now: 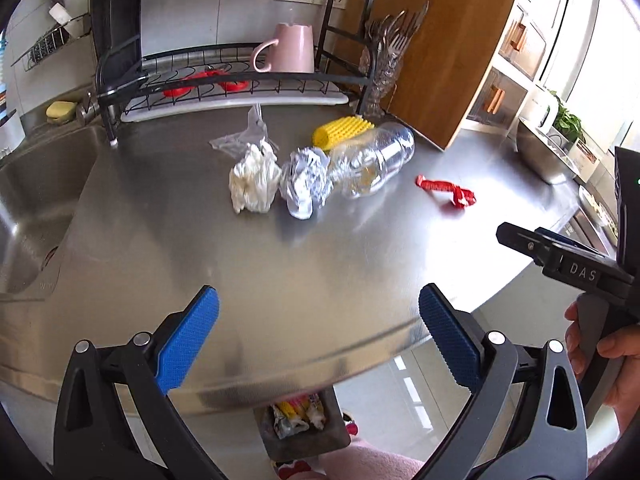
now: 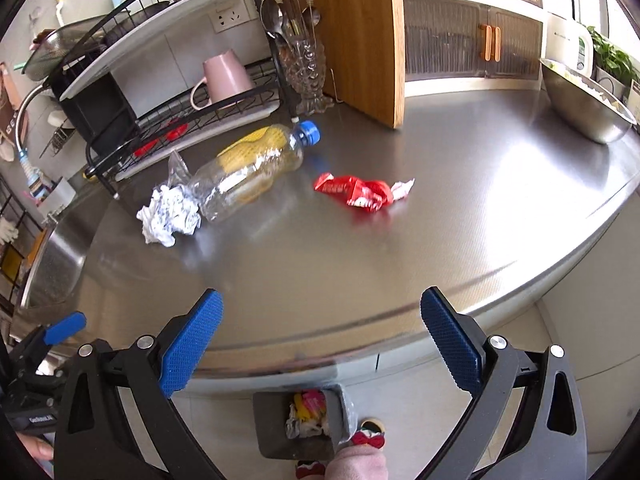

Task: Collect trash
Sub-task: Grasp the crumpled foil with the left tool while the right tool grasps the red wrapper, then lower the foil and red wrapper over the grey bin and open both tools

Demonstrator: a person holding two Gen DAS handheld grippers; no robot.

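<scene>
Left gripper [image 1: 319,320] and right gripper [image 2: 322,322]: both gaping wide, holding nothing, hovering over near counter [image 2: 460,220] edge. Bottle [image 2: 248,172], foil ball [image 2: 170,214], red wrapper [image 2: 354,192] lying farther off.

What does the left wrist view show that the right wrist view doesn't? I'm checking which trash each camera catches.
Only the left wrist view: a white paper wad, clear plastic film, and a yellow sponge by the sink.

Only the right wrist view: the bottle's blue cap and a steel bowl.

Both: foil ball, plastic bottle, red wrapper, pink mug, and the bin below the counter edge.
</scene>
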